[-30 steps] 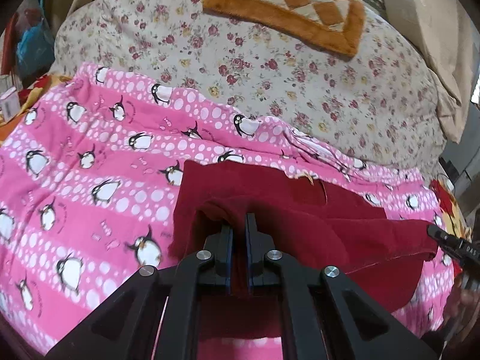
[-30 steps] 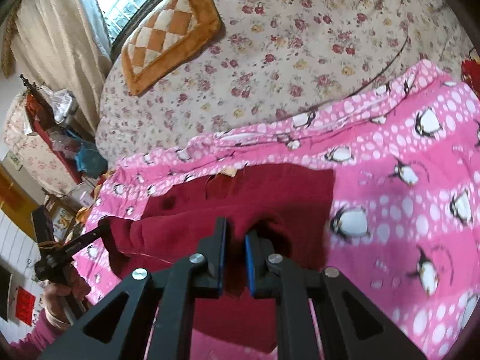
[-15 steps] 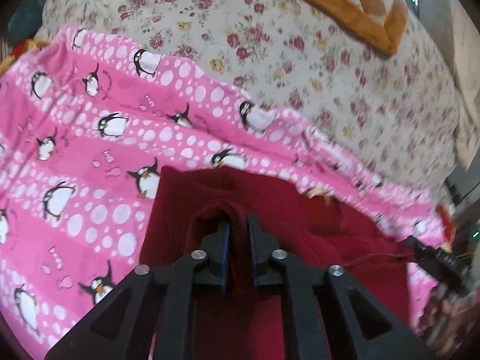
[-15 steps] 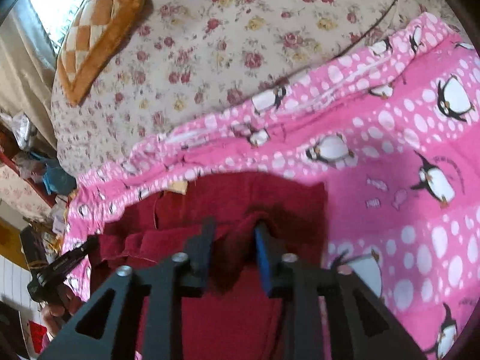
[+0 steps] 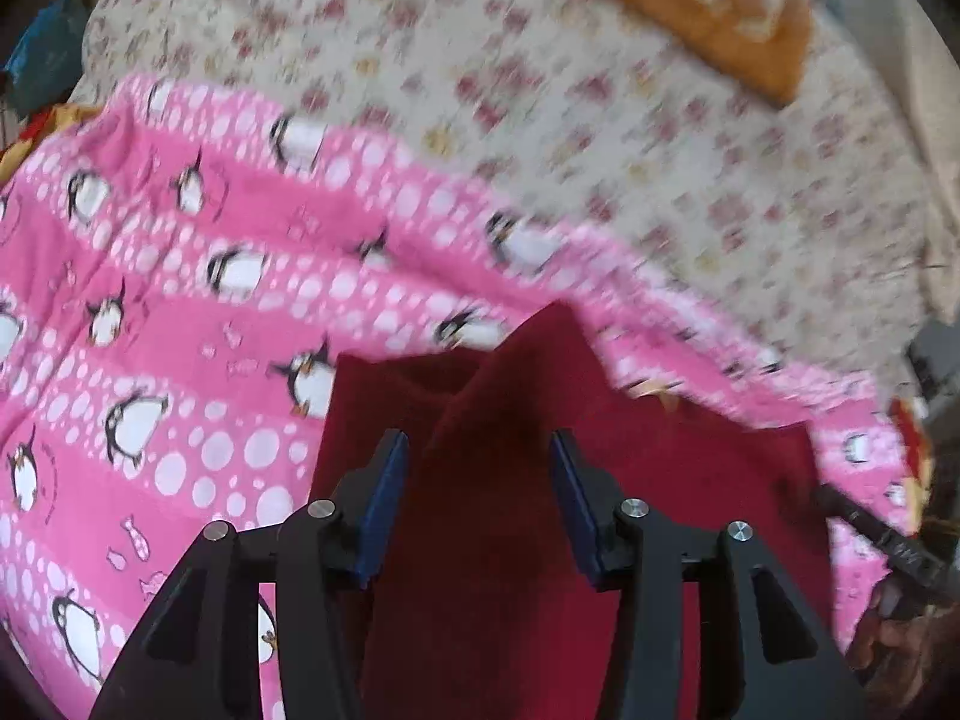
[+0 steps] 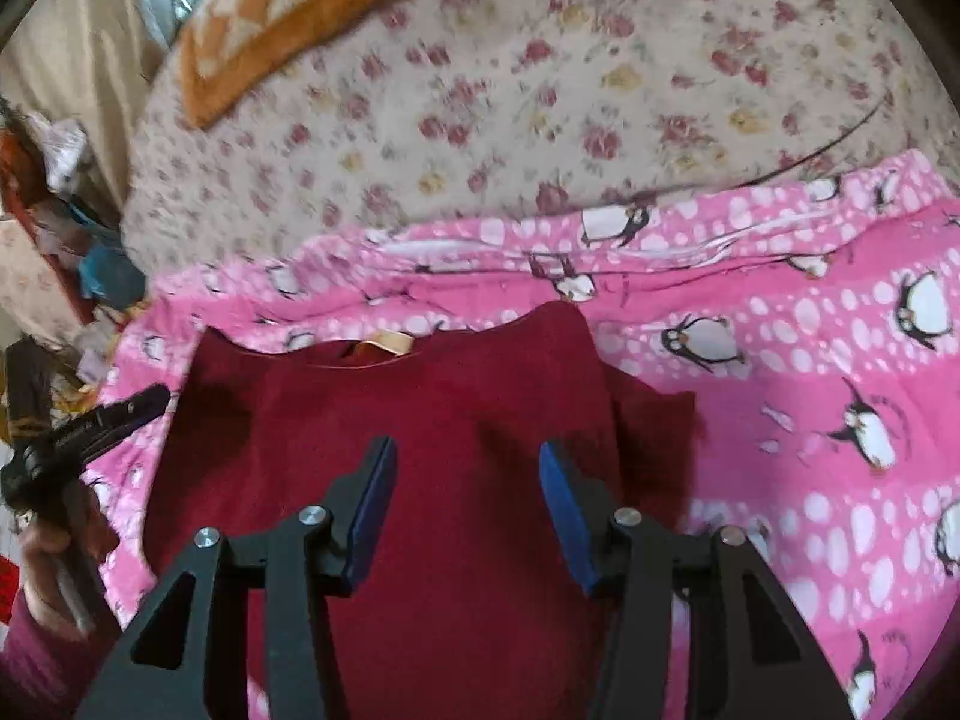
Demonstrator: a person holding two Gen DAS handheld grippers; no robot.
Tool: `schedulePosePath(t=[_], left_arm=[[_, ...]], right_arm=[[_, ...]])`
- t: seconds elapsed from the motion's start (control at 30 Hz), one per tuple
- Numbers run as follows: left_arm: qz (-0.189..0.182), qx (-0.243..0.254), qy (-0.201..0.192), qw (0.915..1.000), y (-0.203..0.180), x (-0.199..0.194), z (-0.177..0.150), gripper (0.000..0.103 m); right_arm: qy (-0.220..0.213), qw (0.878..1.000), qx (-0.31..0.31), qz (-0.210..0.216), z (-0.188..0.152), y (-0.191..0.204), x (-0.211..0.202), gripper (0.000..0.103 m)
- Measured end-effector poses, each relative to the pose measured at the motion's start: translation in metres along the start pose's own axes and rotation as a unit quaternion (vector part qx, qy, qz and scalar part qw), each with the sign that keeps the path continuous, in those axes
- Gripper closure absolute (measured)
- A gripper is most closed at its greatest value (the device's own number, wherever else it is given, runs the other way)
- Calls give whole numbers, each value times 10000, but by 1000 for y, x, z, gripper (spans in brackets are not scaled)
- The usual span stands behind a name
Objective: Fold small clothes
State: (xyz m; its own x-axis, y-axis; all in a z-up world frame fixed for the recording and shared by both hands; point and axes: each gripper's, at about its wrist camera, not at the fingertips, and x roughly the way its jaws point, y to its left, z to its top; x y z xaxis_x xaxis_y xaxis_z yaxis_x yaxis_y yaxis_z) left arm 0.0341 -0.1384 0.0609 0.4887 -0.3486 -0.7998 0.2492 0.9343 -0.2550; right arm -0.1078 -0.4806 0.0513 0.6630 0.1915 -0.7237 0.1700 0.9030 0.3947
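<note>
A small dark red garment [image 6: 456,420] lies folded on the pink penguin blanket [image 6: 810,372]; its neckline with a tan label [image 6: 384,341] faces the far side. In the left wrist view the red garment [image 5: 660,480] has a raised fold peak between the jaws. My left gripper [image 5: 480,450] is open above the garment's left part, holding nothing. My right gripper [image 6: 465,456] is open above the garment's middle, holding nothing. The left gripper's tip also shows at the left of the right wrist view [image 6: 120,414].
A floral quilt [image 6: 540,90] covers the bed beyond the blanket, with an orange checked cushion [image 6: 282,6] on it. Cluttered shelves and bags [image 6: 66,228] stand past the bed's left side. The pink blanket [image 5: 150,330] stretches wide to the left.
Both grippers were shut on the red garment's edge and carried it forward over itself; now both have opened and let go, and the garment lies folded on the blanket.
</note>
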Motion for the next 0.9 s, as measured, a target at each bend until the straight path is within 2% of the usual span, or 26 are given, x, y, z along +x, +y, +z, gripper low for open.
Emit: schedulePosePath(t=[0.1, 0.17, 0.27, 0.33, 0.47, 0.57, 0.73, 0.9], left_arm=[[266, -140, 183, 9994, 10, 30, 0, 75], [290, -205, 260, 9990, 16, 45, 1, 75], [360, -119, 187, 9991, 17, 55, 1, 74], [395, -63, 158, 9991, 15, 53, 0, 74], [436, 97, 24, 9990, 10, 35, -3, 74], [460, 193, -71, 9987, 5, 15, -8, 74], [413, 368, -203, 9983, -6, -15, -20, 74], [461, 594, -283, 9968, -12, -41, -37, 74]], right_arm=[[87, 9995, 149, -264, 13, -7, 30, 50], [138, 9984, 269, -468, 22, -15, 50, 50], [289, 9964, 461, -647, 29, -27, 75, 49], [271, 9960, 370, -764, 30, -24, 79, 49], [133, 9964, 92, -837, 26, -10, 54, 49], [110, 9976, -30, -680, 16, 0, 24, 49], [135, 9973, -421, -591, -18, 16, -21, 49], [267, 9961, -467, -703, -46, 15, -35, 49]])
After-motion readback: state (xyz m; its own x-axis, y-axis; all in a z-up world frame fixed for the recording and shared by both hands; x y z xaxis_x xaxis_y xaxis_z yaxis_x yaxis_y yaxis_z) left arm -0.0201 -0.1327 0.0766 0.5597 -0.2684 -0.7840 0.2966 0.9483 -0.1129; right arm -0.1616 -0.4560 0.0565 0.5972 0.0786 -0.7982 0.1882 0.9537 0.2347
